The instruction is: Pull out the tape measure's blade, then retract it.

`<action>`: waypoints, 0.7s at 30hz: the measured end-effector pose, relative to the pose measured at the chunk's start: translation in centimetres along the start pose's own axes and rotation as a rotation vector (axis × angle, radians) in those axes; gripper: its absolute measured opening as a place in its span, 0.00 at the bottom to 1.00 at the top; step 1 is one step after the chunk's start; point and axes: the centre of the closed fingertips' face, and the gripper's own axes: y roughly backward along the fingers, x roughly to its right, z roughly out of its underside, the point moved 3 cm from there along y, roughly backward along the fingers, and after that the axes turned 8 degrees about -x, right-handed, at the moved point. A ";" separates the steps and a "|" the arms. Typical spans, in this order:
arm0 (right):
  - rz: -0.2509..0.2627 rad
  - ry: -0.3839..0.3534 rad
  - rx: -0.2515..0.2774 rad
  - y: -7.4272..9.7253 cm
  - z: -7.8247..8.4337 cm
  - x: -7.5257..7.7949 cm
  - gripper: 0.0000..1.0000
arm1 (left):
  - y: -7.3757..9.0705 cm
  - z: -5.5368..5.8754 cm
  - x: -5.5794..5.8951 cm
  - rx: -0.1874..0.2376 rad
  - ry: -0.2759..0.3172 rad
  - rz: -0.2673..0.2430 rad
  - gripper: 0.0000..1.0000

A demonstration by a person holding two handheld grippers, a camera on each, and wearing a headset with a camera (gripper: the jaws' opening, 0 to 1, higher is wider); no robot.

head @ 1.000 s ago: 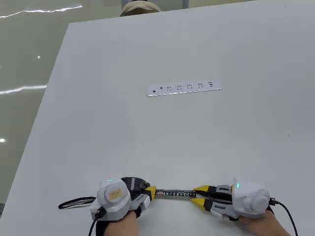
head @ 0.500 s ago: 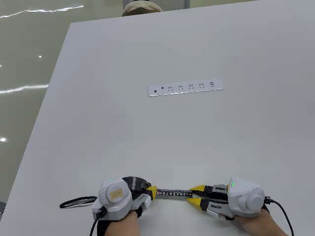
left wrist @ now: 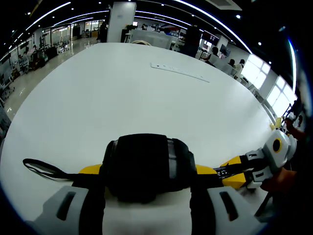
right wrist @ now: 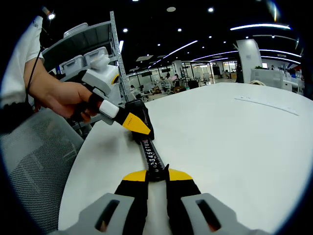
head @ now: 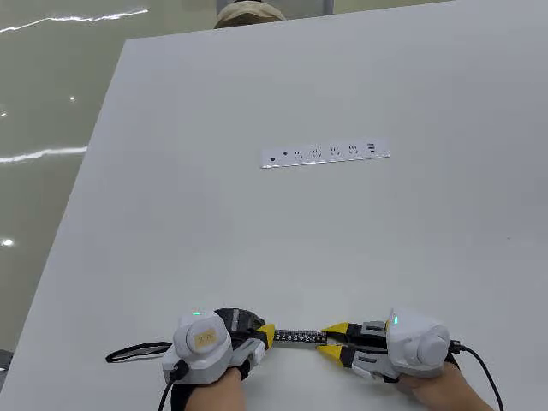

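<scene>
Left gripper (head: 257,336), low at table's (head: 257,214) 6 o'clock edge, we log clamped on tape measure (left wrist: 146,166); right gripper (head: 332,340), at its 3 o'clock, pinches blade (right wrist: 151,154).

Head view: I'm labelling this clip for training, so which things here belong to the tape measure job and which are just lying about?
Job: black round tape measure case, shut in the left gripper; its black numbered blade, pinched by the right gripper; black wrist strap.
Lying about: white power strip, farther up the white table.
</scene>
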 end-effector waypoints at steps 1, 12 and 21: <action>-0.001 0.000 0.000 0.0 0.0 0.0 0.12 | 0.0 0.0 0.0 0.000 0.000 0.000 0.69; -0.015 0.008 -0.003 -1.1 -0.6 -0.4 0.12 | 0.0 0.0 0.0 0.000 0.000 0.001 0.69; -0.023 0.015 -0.004 -1.9 -0.9 -0.6 0.12 | 0.0 0.0 0.0 -0.002 -0.002 0.003 0.69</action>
